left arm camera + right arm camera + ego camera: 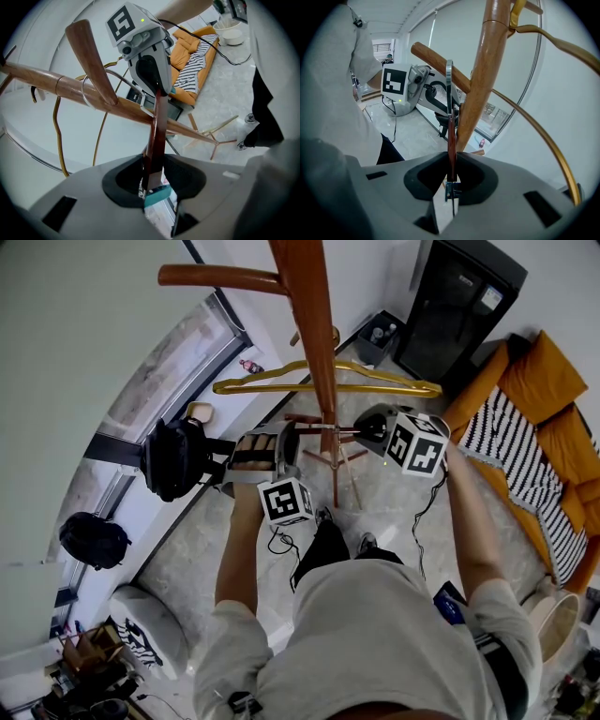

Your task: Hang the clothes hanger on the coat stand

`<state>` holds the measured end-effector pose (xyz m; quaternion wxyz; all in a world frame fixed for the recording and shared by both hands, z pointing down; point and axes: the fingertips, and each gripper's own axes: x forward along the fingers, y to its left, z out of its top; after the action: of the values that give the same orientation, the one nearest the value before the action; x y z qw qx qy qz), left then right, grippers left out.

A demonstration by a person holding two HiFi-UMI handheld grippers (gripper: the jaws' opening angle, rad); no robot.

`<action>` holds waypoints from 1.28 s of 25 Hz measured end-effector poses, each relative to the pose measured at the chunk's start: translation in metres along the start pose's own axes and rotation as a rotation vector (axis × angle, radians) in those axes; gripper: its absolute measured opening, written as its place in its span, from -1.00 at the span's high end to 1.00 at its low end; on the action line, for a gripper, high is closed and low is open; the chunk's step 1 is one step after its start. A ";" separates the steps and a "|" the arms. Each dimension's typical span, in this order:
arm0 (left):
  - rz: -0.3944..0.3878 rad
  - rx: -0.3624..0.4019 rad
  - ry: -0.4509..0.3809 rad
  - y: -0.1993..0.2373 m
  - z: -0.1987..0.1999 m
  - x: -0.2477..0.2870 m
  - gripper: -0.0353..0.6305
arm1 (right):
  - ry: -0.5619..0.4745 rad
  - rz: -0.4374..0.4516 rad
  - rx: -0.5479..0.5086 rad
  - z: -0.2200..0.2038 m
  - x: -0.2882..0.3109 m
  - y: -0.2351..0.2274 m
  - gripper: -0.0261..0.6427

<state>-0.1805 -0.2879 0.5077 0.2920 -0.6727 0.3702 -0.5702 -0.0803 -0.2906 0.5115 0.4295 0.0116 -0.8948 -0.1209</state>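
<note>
- Left gripper (153,185): I find its fingers (123,182) clamped on a thin reddish-brown lower bar (157,136), which I take to belong to the clothes hanger (253,385).
- Right gripper (451,180): its fingers are likewise closed on the other end of that bar, which runs straight between the two grippers.
- The hanger's gold frame sits above the bar, across the pole of the coat stand (309,315). Its hook (84,93) appears to loop the pole at the base of a peg (91,61). I cannot tell whether the hook already bears weight.
- Step in hand, in my judgement: seating the hook on the stand.
- The next move calls for easing both grippers down together until the frame hangs by itself. I would then part the fingers and draw back clear of the pole.
- There is no desk here, only a pale stone floor (206,549).
- Around the room I note a curved window (178,362), a black backpack (173,457), an orange sofa (534,381) with a striped blanket (511,465), and a black cabinet (459,306).
</note>
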 end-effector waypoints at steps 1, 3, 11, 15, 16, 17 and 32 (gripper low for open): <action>0.001 -0.001 0.002 0.000 0.000 0.000 0.48 | 0.001 0.002 0.001 0.000 0.000 0.000 0.76; 0.004 -0.003 0.008 -0.001 0.002 0.001 0.48 | -0.002 0.002 0.003 -0.002 0.000 -0.001 0.76; 0.021 -0.023 0.020 -0.009 0.002 0.003 0.47 | -0.006 -0.062 0.003 -0.008 0.005 -0.005 0.71; 0.035 -0.028 0.015 -0.010 0.005 0.004 0.47 | -0.008 -0.108 -0.005 -0.011 0.003 -0.008 0.68; 0.038 -0.030 0.015 -0.010 0.006 0.004 0.48 | -0.009 -0.119 -0.006 -0.011 0.003 -0.009 0.67; 0.042 -0.031 0.016 -0.010 0.007 0.004 0.48 | -0.011 -0.131 -0.009 -0.012 0.002 -0.009 0.67; 0.193 -0.068 0.029 -0.017 0.004 0.000 0.43 | -0.118 -0.461 -0.012 -0.020 -0.013 -0.016 0.50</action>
<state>-0.1735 -0.2790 0.5205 0.3171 -0.6350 0.4567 -0.5363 -0.0574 -0.3090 0.5100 0.3377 0.2060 -0.8913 -0.2216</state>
